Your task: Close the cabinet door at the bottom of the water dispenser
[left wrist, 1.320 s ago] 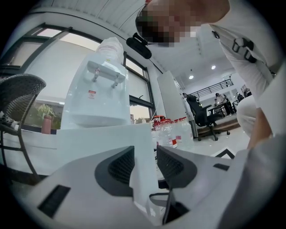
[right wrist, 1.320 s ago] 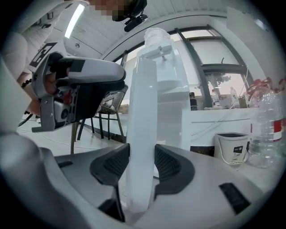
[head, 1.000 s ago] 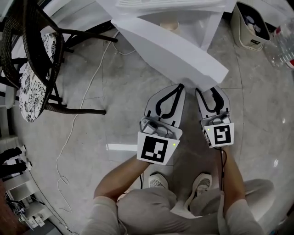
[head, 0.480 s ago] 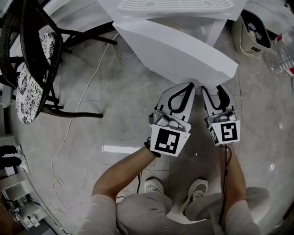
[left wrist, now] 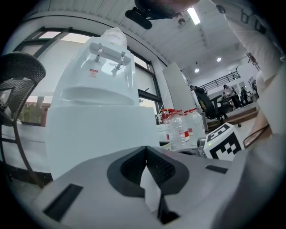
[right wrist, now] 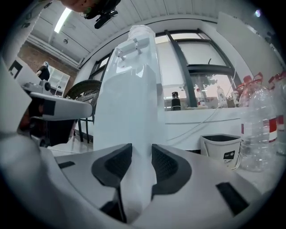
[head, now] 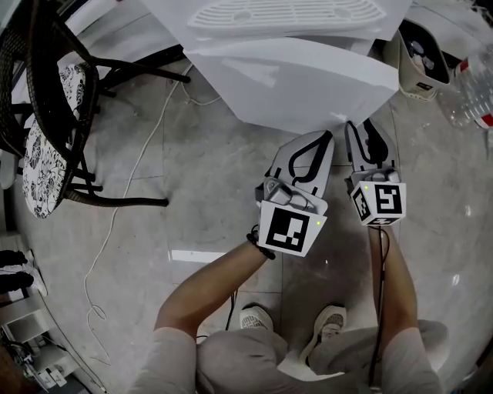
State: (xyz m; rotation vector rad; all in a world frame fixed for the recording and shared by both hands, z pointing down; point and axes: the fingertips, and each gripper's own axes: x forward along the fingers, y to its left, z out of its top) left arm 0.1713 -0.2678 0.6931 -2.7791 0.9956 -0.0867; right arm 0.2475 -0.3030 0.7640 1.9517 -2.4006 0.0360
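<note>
The white water dispenser [head: 289, 15] stands at the top of the head view. Its bottom cabinet door [head: 300, 85] hangs partly open, angled out toward me. My left gripper [head: 327, 137] is shut with nothing in it, its tips against the lower face of the cabinet door [left wrist: 96, 134]. My right gripper [head: 363, 127] is beside it near the door's free end. Its jaws are closing and stand apart. The white edge of the cabinet door [right wrist: 134, 112] shows in the gap between them, and I see no pad pressing on it.
A dark wicker chair [head: 46, 115] stands at the left, and a white cable [head: 131, 177] trails over the marble floor. A small bin [head: 420, 54] and plastic water bottles [head: 470, 85] stand at the right of the dispenser. My feet are below the grippers.
Both grippers moved forward toward the dispenser, and the door swung with them toward its frame. The right jaws have narrowed.
</note>
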